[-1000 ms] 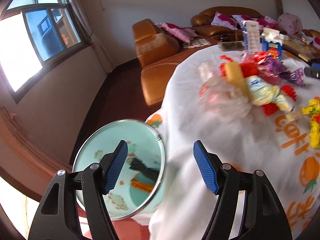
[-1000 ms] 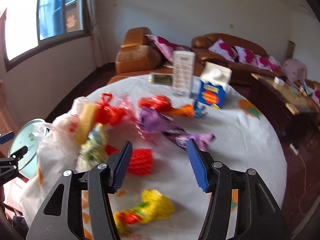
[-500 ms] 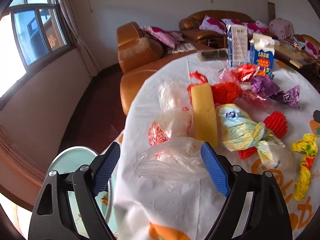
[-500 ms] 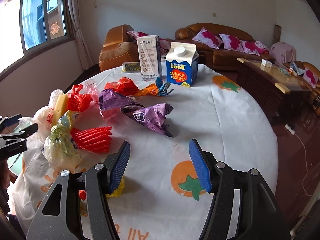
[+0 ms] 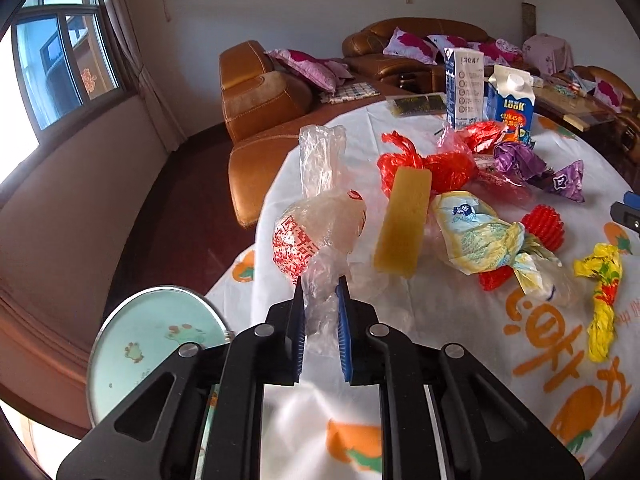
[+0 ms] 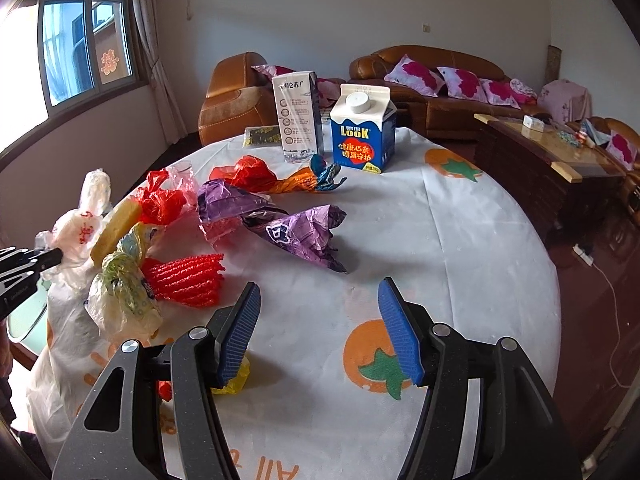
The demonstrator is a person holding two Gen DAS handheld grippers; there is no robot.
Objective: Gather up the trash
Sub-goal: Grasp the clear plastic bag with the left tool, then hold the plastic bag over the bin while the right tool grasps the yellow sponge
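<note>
Fingers [image 5: 298, 312] closing on plastic bag [image 5: 320, 300]

You have bright daylight entering from the window [image 6: 86, 46] at upper left; its panes blow out to white glare. Both views are sharp, without motion blur. Fisheye distortion bends the walls, and black vignetting fills the corners. Soft shadows fall on the tablecloth [image 6: 400, 240].

Thin crinkled clear plastic bag [image 5: 320, 220]; glossy leather sofa [image 5: 264, 96].
</note>
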